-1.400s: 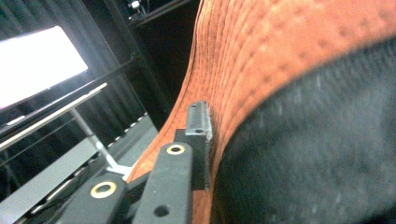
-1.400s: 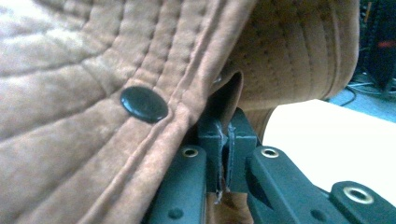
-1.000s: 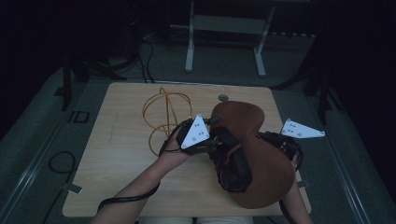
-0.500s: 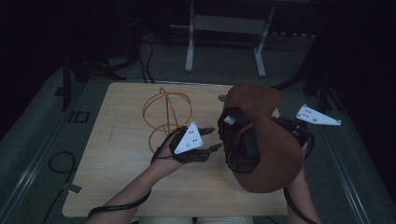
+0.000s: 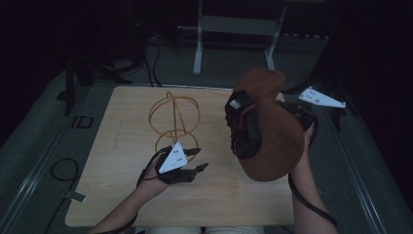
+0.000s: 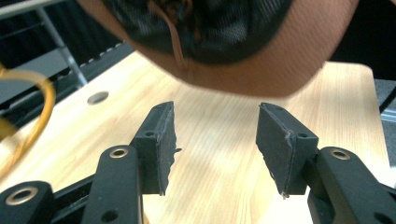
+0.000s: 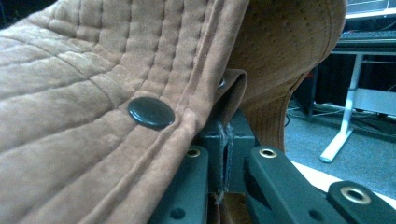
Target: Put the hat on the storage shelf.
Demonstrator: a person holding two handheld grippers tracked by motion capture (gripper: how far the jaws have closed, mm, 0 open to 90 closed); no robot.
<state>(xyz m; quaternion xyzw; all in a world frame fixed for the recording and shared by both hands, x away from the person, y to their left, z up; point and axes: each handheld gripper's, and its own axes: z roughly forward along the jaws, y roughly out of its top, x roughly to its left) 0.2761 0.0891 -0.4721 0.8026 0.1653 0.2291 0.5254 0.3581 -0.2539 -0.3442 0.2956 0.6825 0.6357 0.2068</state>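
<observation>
Currently the brown hat (image 5: 268, 131) is held above the right edge of the table (image 5: 122, 195), pinched at its brim by the right gripper (image 7: 225, 140), while the left gripper (image 5: 187, 163) is kept spread and empty. Since only a thin fold of brim is clamped, the hat could be pulled loose and dropped before the wire stand (image 5: 174, 119) is reached.

Hat (image 5: 270, 136) hides the right gripper (image 5: 292, 114) body in the high view; just its grey plate and part of the black body show past the brim, fingertips unseen. Same hat covers the far right corner of the surface (image 5: 122, 117).

Left gripper view: hat cut off by the top edge, its dark lining out of focus. Yellow wire stand (image 6: 28, 116) cut by the left edge, blurred.

Right gripper view: hat runs off the top and left edges; a fold of suede sits clamped between the jaws, hiding the pad faces.

Person's forearms cut by the bottom edge of the high view.
</observation>
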